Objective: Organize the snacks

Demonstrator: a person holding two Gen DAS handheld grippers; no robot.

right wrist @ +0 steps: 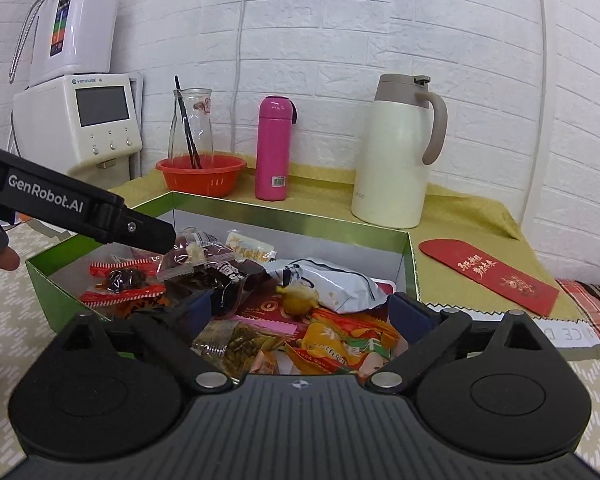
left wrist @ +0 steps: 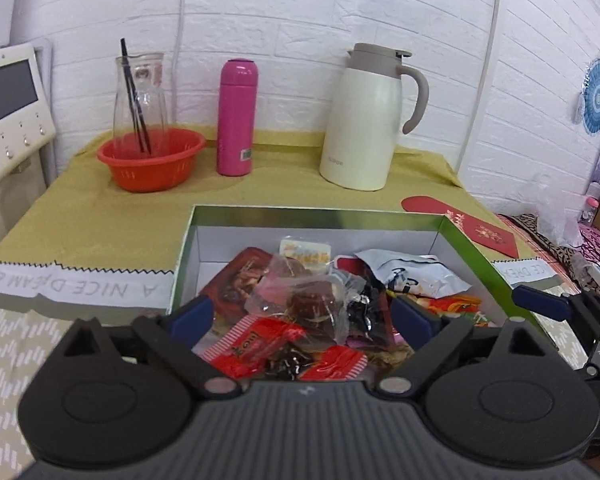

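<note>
A green box (left wrist: 472, 248) with white inner walls holds several wrapped snacks: a clear packet with brown candy (left wrist: 312, 300), red wrappers (left wrist: 260, 344), a white pouch (left wrist: 416, 274). My left gripper (left wrist: 302, 316) hangs open over the near part of the box, its jaws wide apart around the clear packet without pinching it. In the right wrist view the box (right wrist: 408, 256) shows the white pouch (right wrist: 336, 284), orange wrappers (right wrist: 340, 344) and a yellow candy (right wrist: 298, 300). My right gripper (right wrist: 300, 312) is open and empty over the box's near right. The left gripper (right wrist: 148, 232) reaches in from the left.
At the back of the yellow-green cloth stand an orange bowl (left wrist: 152, 160) holding a glass carafe (left wrist: 140, 92), a pink flask (left wrist: 238, 116) and a cream thermos jug (left wrist: 364, 120). A red envelope (left wrist: 464, 226) lies right of the box. A white appliance (right wrist: 100, 120) stands left.
</note>
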